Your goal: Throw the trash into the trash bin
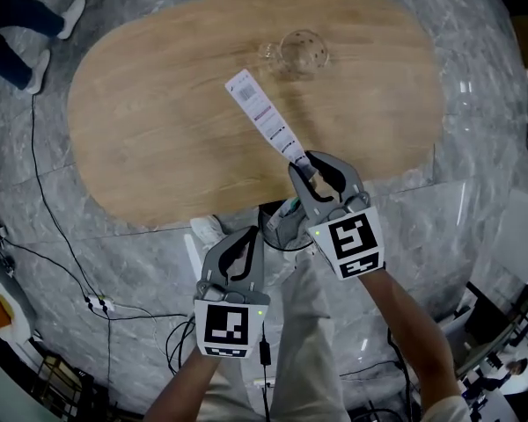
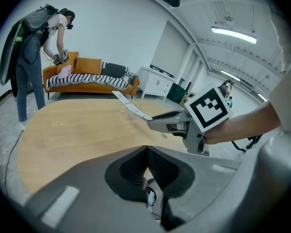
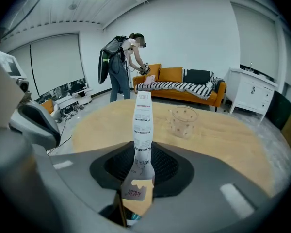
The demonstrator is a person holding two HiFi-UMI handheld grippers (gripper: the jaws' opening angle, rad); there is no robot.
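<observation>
A long white printed wrapper [image 1: 262, 115] sticks out from my right gripper [image 1: 304, 169], which is shut on its near end at the table's front edge. In the right gripper view the wrapper [image 3: 142, 125] rises straight up from between the jaws. My left gripper [image 1: 246, 236] hangs lower, off the table over the floor, shut with nothing between its fingers. From the left gripper view, the right gripper [image 2: 157, 121] and the wrapper [image 2: 129, 105] show above the tabletop. No trash bin shows in any view.
An oval wooden table [image 1: 158, 104] fills the middle. A clear glass cup [image 1: 301, 53] stands at its far side. Cables [image 1: 62, 236] run over the grey floor at the left. A person [image 3: 121, 67] bends by an orange sofa [image 3: 184, 84].
</observation>
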